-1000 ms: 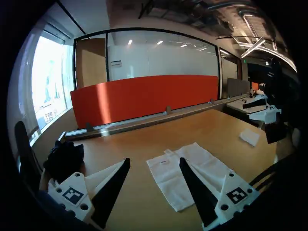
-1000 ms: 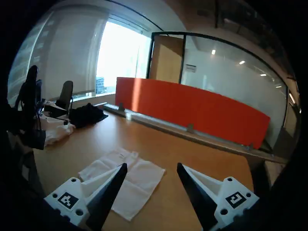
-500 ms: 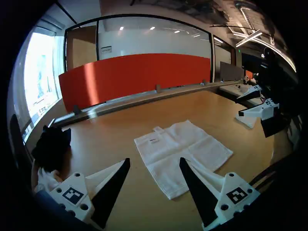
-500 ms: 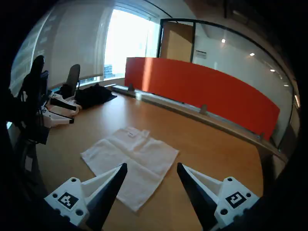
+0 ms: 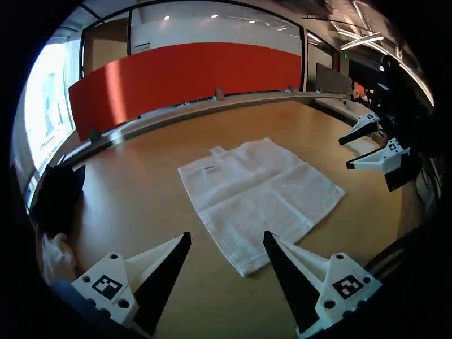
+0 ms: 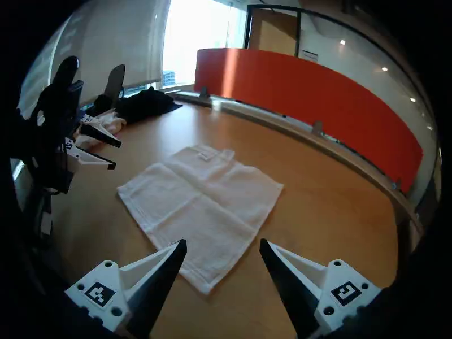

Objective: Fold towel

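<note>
**Towel spread flat on the table, both grippers open and apart from it**

A white towel [image 5: 257, 192] lies opened out on a wooden table [image 5: 141, 186]. It is flat, with faint crease lines crossing its middle and a small label [image 5: 210, 168] near its far edge.

In the left gripper view, the left gripper [image 5: 226, 234] has its two fingers spread wide with nothing between them. The towel's near corner sits just beyond the gap between the fingertips. The right gripper [image 6: 221, 242] is likewise spread wide and holds nothing. In the right gripper view, a corner of the towel reaches in between its fingers. Each view also shows the other gripper farther off, to the side of the towel and apart from it, with its fingers parted.

An orange partition [image 5: 186, 73] runs along the far side of the table. At the table's left end, in the right gripper view, a black garment [image 6: 144, 104] lies in a heap. A bright window [image 6: 192, 34] and a chair [image 6: 116, 79] stand behind it.
</note>
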The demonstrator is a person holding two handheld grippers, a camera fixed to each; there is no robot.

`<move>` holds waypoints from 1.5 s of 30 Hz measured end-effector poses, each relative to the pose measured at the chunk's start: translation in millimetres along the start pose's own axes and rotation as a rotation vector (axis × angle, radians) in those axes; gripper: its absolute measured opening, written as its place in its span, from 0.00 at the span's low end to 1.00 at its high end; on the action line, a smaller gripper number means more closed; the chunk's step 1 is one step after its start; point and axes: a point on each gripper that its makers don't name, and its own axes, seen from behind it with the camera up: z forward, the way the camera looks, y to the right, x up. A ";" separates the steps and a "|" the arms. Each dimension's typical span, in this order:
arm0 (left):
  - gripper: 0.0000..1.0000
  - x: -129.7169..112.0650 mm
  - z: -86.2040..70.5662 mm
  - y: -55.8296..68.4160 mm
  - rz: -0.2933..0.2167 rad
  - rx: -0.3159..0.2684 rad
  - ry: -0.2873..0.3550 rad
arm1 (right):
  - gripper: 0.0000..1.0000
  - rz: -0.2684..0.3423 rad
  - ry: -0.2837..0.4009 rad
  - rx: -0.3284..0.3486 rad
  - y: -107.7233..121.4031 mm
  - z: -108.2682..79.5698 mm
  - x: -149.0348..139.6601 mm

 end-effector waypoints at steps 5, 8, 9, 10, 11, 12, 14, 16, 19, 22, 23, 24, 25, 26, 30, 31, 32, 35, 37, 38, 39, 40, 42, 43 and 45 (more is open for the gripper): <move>0.95 -16.3 10.9 7.6 -0.006 -0.029 -0.043 | 1.00 -0.008 -0.047 0.029 -9.0 11.2 -20.5; 0.95 -25.5 16.5 12.7 -0.004 -0.047 -0.070 | 1.00 -0.013 -0.076 0.044 -12.4 15.3 -32.6; 0.95 -28.2 18.0 13.8 -0.002 -0.050 -0.078 | 1.00 -0.015 -0.085 0.048 -12.8 16.1 -36.4; 0.95 -31.2 19.7 14.8 0.002 -0.053 -0.088 | 1.00 -0.018 -0.095 0.052 -13.1 16.9 -40.6; 0.95 -33.9 21.2 15.7 0.004 -0.056 -0.096 | 1.00 -0.020 -0.104 0.055 -13.4 17.6 -44.3; 0.95 -36.2 22.6 16.6 0.006 -0.059 -0.104 | 1.00 -0.023 -0.114 0.059 -13.9 18.2 -48.2; 0.95 -40.9 25.4 18.5 0.010 -0.065 -0.121 | 1.00 -0.028 -0.135 0.069 -14.8 19.4 -56.4; 0.95 -45.2 27.6 20.2 0.016 -0.072 -0.134 | 1.00 -0.033 -0.149 0.082 -16.6 20.2 -62.5; 0.95 -51.5 30.2 20.8 0.027 -0.074 -0.152 | 0.99 -0.037 -0.167 0.094 -18.1 20.7 -69.9; 0.95 -57.6 32.5 20.0 0.040 -0.072 -0.171 | 0.97 -0.034 -0.185 0.106 -19.0 20.5 -76.3; 0.95 -59.5 33.2 19.8 0.044 -0.071 -0.177 | 0.96 -0.032 -0.190 0.110 -19.4 20.5 -78.3; 0.95 -61.1 33.8 20.3 0.048 -0.073 -0.182 | 0.95 -0.029 -0.194 0.112 -19.2 20.5 -79.5; 0.95 -62.7 34.5 21.0 0.052 -0.076 -0.187 | 0.95 -0.026 -0.198 0.115 -18.9 20.6 -80.6; 0.95 -64.2 35.2 21.7 0.055 -0.079 -0.191 | 0.94 -0.023 -0.202 0.117 -18.6 20.7 -81.6; 0.93 -66.5 37.1 23.4 0.069 -0.077 -0.198 | 0.91 -0.021 -0.206 0.123 -17.5 20.7 -83.4; 0.92 -67.3 37.6 23.7 0.073 -0.076 -0.202 | 0.89 -0.021 -0.210 0.128 -18.1 20.8 -84.3; 0.91 -68.0 38.0 24.0 0.076 -0.076 -0.205 | 0.86 -0.021 -0.214 0.131 -18.6 20.8 -85.2; 0.88 -68.8 39.6 26.5 0.077 -0.080 -0.209 | 0.80 -0.019 -0.227 0.147 -21.7 22.2 -88.3; 0.86 -69.3 39.8 27.3 0.068 -0.081 -0.217 | 0.76 -0.018 -0.229 0.147 -21.1 21.8 -89.2; 0.84 -69.6 39.9 27.6 0.064 -0.082 -0.222 | 0.73 -0.017 -0.229 0.146 -20.7 21.6 -89.5; 0.83 -69.9 40.0 27.8 0.058 -0.083 -0.224 | 0.71 -0.016 -0.228 0.145 -20.2 21.7 -89.5; 0.81 -70.3 40.0 28.1 0.052 -0.085 -0.225 | 0.69 -0.015 -0.228 0.144 -19.6 22.0 -89.3; 0.80 -70.7 40.2 28.4 0.045 -0.086 -0.227 | 0.66 -0.015 -0.228 0.144 -18.9 22.4 -88.8; 0.78 -70.7 40.2 28.4 0.046 -0.085 -0.227 | 0.63 -0.016 -0.227 0.145 -18.8 22.7 -88.6; 0.75 -70.8 40.3 29.1 0.047 -0.086 -0.228 | 0.58 -0.019 -0.227 0.147 -19.0 22.9 -88.1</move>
